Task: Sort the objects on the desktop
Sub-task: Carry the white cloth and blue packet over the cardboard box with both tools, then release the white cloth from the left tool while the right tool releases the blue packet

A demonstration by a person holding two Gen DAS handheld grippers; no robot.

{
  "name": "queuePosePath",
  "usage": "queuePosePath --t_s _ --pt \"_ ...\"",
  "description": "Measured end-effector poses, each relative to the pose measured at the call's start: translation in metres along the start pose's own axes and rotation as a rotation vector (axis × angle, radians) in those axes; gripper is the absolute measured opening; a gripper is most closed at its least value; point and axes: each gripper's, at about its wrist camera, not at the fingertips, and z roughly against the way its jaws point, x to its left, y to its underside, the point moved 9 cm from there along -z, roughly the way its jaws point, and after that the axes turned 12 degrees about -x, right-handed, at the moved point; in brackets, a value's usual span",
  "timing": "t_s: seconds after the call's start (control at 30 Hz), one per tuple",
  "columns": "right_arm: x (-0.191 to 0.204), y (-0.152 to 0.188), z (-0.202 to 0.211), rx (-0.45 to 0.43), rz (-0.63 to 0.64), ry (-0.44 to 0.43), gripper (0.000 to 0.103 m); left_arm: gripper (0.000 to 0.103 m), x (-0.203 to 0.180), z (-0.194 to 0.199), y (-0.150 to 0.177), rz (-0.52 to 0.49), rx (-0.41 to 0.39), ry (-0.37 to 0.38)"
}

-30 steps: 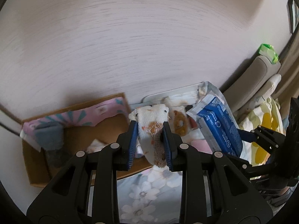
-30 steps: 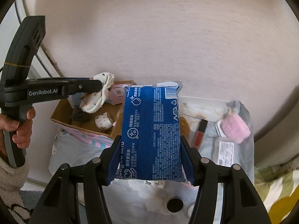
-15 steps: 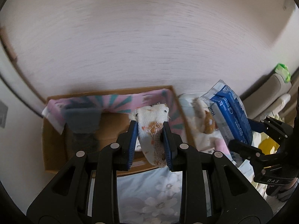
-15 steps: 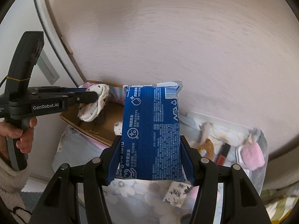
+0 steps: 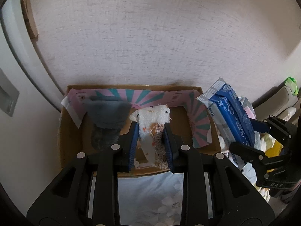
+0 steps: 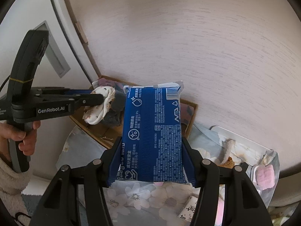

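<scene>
The left tool (image 5: 151, 143) pinches a white sock (image 5: 153, 121) over the cardboard box (image 5: 71, 150), which already holds a grey sock (image 5: 107, 113); the right tool (image 6: 151, 160) grips a blue wipes pack (image 6: 152, 131); small items on the tray (image 6: 242, 137) remain unsorted

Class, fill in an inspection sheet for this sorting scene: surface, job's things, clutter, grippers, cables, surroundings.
Surface: floral cloth.
Job's things: white sock and blue wipes pack are both held; grey cloth lies in cardboard box.
Clutter: pink item, small printed packet.
Grippers: left gripper shut on the sock above the box; right gripper shut on the pack.
Cables: nothing seen.
Surroundings: textured wall behind.
</scene>
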Motion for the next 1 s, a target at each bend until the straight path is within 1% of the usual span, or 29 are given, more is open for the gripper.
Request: queuePosePath --t_s 0.27,0.43,0.67,0.77,0.8,0.87,0.9,0.93,0.97,1.0 --pt "0.002 -0.003 -0.003 0.012 0.013 -0.001 0.054 0.024 -0.001 -0.002 0.001 -0.004 0.004 0.004" --pt "0.002 -0.007 -0.017 0.029 0.007 -0.017 0.054 0.024 0.006 -0.014 0.006 0.0 0.02 -0.006" --pt "-0.006 0.003 -0.066 0.125 0.005 -0.009 0.054 0.024 0.019 -0.049 0.021 -0.02 0.079 -0.038" --pt "0.0 0.005 -0.081 0.146 0.0 -0.028 0.054 0.024 0.027 -0.056 0.025 -0.031 0.088 -0.076" --pt "0.004 0.005 -0.087 0.151 0.007 -0.027 0.055 0.026 0.028 -0.056 0.026 -0.025 0.089 -0.08" --pt "0.007 0.008 -0.095 0.168 0.025 -0.007 0.057 0.042 0.033 -0.057 0.027 -0.014 0.094 -0.082" --pt "0.009 0.009 -0.097 0.168 0.027 0.008 0.063 0.07 0.036 -0.057 0.029 -0.008 0.095 -0.09" --pt "0.008 0.008 -0.096 0.162 0.022 0.023 0.072 0.096 0.038 -0.056 0.029 -0.005 0.09 -0.106" --pt "0.007 0.007 -0.093 0.144 0.011 0.03 0.076 0.102 0.041 -0.053 0.028 -0.004 0.072 -0.122" --pt "0.005 0.008 -0.089 0.127 -0.001 0.032 0.078 0.102 0.042 -0.049 0.027 -0.004 0.053 -0.132"
